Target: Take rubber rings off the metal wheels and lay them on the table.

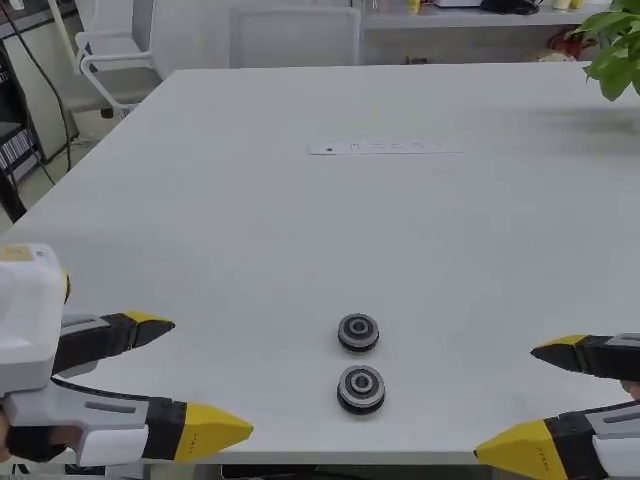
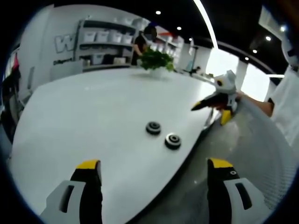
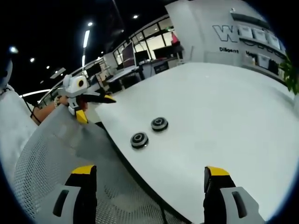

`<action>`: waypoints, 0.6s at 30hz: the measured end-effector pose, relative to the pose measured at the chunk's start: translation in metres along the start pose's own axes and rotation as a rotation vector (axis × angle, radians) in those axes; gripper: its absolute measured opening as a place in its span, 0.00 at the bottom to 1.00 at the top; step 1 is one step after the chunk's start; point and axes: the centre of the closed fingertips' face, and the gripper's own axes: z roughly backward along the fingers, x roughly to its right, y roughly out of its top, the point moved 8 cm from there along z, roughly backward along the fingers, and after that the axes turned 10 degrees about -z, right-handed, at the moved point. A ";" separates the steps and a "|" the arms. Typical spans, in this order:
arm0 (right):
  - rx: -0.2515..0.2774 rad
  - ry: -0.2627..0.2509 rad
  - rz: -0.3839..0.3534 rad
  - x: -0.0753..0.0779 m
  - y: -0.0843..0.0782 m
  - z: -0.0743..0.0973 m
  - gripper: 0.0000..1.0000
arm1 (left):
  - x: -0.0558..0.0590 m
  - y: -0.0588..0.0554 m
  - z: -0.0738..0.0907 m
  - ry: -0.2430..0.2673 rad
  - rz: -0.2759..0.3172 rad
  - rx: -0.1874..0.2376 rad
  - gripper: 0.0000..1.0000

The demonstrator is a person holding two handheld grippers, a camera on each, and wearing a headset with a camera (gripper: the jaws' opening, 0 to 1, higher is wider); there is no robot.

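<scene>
Both wide open and empty, left gripper (image 1: 209, 376) and right gripper (image 1: 506, 400) flank the near wheel (image 1: 361, 389) and far wheel (image 1: 358, 333) by the table (image 1: 300, 220) edge, where a clumsy tug could knock one off.

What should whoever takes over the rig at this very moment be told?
Left gripper: open, holding nothing, by the near edge of the white table, left of the wheels.
Right gripper: open, holding nothing, by the same edge, right of the wheels.
Things: the far wheel and near wheel lie flat close to the front edge, one behind the other, a small gap between them.
Done: nothing; both wheels appear to carry their dark rubber rings.
Left: pull the ring off each wheel and lay it on the table.
</scene>
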 end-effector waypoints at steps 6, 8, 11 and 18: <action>0.002 0.002 -0.001 0.000 0.000 0.000 0.95 | -0.002 0.002 0.002 0.018 0.006 0.022 0.95; 0.004 0.004 0.000 0.000 0.001 0.000 0.95 | -0.002 0.003 0.002 0.018 0.008 0.026 0.95; 0.004 0.008 0.005 0.000 0.001 0.000 0.95 | -0.001 0.003 0.000 0.008 -0.018 0.010 0.95; -0.004 0.005 0.014 0.000 0.001 -0.001 0.93 | 0.001 0.003 -0.002 -0.012 -0.070 -0.019 0.96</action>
